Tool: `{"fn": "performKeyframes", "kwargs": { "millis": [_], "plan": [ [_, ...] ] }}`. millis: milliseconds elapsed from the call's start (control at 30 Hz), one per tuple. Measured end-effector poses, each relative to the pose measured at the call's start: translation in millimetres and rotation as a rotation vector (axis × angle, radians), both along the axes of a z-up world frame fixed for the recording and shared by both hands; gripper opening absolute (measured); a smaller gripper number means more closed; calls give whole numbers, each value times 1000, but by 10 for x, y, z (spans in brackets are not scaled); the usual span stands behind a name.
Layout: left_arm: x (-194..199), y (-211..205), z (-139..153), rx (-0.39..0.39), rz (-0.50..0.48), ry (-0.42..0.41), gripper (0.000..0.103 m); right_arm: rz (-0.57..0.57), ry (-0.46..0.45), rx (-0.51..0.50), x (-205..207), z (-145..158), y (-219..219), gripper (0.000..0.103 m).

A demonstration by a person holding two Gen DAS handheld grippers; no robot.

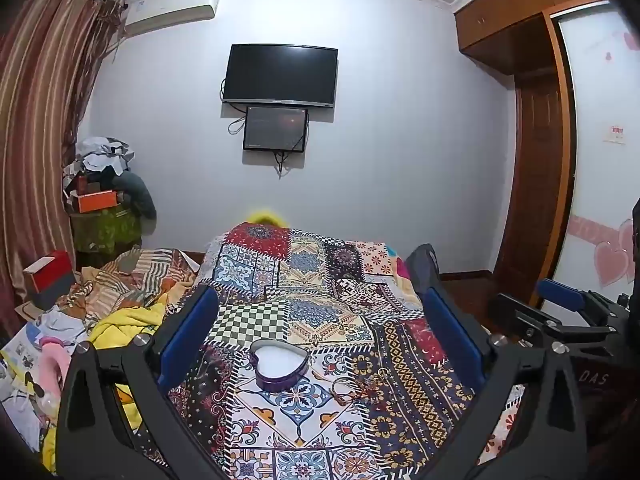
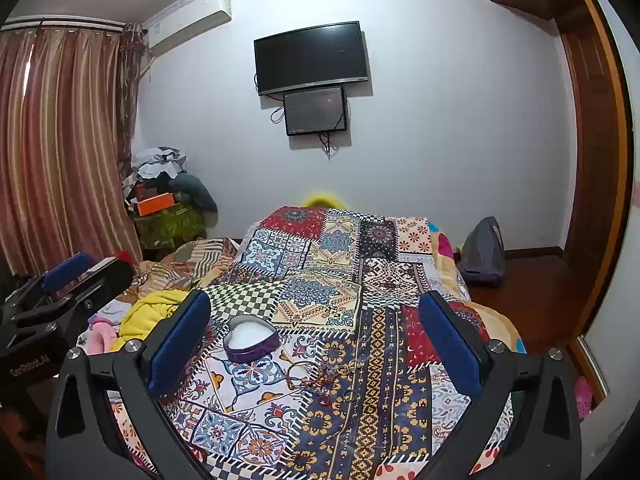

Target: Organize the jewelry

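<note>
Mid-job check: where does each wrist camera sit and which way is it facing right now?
Left wrist: on the left claw, open above the patchwork bedspread, facing the wall TV; the right claw shows at the right edge.
Right wrist: on the right claw, open, same heading, with the left claw at the left edge.
Shared: heart-shaped box, loose jewelry, TV.

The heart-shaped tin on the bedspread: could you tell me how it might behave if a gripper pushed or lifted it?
The heart-shaped tin looks thin-walled and shows only a white lining, so it is probably light. On the soft patchwork bedspread it would likely drag or tip rather than glide. Its glossy curved wall may slip between open jaws.
</note>
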State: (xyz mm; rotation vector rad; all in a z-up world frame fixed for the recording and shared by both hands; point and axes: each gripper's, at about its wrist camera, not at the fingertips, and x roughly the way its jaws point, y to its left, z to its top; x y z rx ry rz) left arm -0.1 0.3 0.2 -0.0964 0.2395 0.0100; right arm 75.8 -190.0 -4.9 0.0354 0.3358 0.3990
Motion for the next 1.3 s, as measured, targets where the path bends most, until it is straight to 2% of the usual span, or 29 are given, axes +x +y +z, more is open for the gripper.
{"fn": "performKeyframes", "kwargs": {
  "millis": [300, 367, 800, 1300],
  "plan": [
    [100, 9, -1, 4, 4, 22, 103, 0, -1, -2, 0, -2, 4, 103],
    [14, -1, -8, 5, 8, 1, 103, 1, 0, -2, 2, -2, 4, 103],
    [46, 43, -63, -7, 12, 15, 103, 1, 2, -7, -35, 56, -3, 103],
    [78, 87, -90, -14, 18, 22, 103, 4, 5, -7, 5, -31, 40, 103]
  ]
}}
